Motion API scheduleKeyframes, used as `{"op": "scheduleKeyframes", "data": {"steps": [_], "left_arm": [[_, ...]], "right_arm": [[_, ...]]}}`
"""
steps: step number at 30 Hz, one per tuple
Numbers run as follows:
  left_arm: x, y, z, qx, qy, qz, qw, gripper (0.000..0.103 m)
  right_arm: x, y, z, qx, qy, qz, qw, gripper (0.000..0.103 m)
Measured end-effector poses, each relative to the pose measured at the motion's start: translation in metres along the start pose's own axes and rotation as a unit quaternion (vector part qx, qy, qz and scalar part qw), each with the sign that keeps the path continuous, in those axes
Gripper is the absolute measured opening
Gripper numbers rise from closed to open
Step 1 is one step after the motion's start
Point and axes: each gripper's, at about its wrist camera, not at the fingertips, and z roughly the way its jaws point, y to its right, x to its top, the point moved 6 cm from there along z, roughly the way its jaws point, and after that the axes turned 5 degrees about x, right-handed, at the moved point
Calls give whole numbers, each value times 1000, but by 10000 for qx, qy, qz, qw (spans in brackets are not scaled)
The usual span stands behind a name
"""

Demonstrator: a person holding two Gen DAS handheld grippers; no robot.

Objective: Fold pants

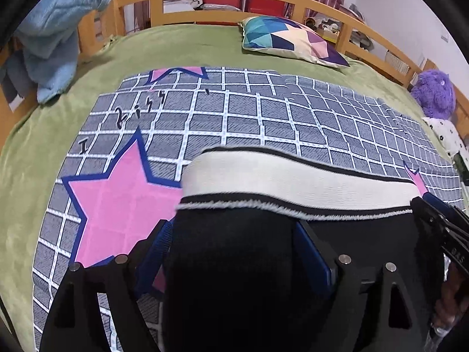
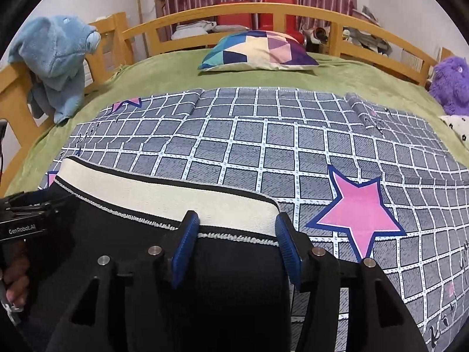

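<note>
Black pants [image 1: 234, 264] with a cream waistband [image 1: 293, 182] lie on a grey checked cloth with pink stars [image 1: 234, 117]. In the left wrist view my left gripper [image 1: 234, 246] straddles the left end of the waist, its blue pads [image 1: 158, 246] wide apart on either side of the fabric. In the right wrist view my right gripper [image 2: 234, 240] straddles the right end of the pants [image 2: 228, 287] just below the waistband [image 2: 176, 199], pads [image 2: 184, 246] apart. The other gripper shows at each frame's edge [image 2: 26, 220].
A green blanket [image 2: 176, 70] covers the wooden-framed bed [image 2: 234, 8]. A patterned pillow [image 2: 258, 50] lies at the back, a blue plush [image 2: 55, 58] hangs on the left rail, a purple plush [image 2: 451, 85] sits at right.
</note>
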Motion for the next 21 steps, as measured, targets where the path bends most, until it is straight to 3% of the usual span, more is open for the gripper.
{"op": "scheduleKeyframes", "data": {"steps": [4, 9, 15, 21], "left_arm": [[-8, -4, -6, -2, -86, 60, 9999, 84], [-35, -8, -26, 146, -181, 315, 9992, 84], [-73, -11, -46, 223, -415, 267, 9985, 84], [-111, -4, -69, 101, -539, 465, 9974, 84]], "right_arm": [[-4, 6, -3, 201, -21, 181, 9996, 57], [-18, 0, -24, 89, -83, -131, 9998, 56], [-62, -3, -57, 219, -408, -4, 9989, 55], [-100, -15, -87, 80, -521, -523, 9972, 55]]}}
